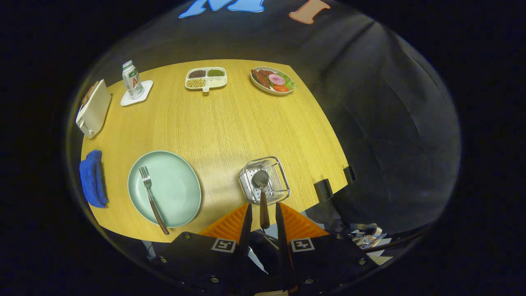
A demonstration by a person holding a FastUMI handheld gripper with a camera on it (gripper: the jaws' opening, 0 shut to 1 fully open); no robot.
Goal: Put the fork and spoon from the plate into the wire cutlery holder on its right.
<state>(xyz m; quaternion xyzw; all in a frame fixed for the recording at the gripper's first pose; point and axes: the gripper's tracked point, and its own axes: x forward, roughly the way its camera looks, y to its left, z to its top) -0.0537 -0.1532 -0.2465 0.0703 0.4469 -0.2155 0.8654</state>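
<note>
Gripper (262,209) fingers parted, handle of spoon (262,193) between them, contact not confirmable; bowl inside wire cutlery holder (265,181). Fork (153,198) on plate (164,188), left of holder. Risk: spoon leaning on rim, tipping out or toppling holder on withdrawal

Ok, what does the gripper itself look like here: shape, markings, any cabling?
The gripper has two wedge-shaped fingers with ribbed faces that taper to narrow tips. Behind them is a black body with small round screws. Each side carries a square black-and-white tag. A thin cable runs in the gap between the halves. The fingers stand apart on either side of the spoon handle.
</note>
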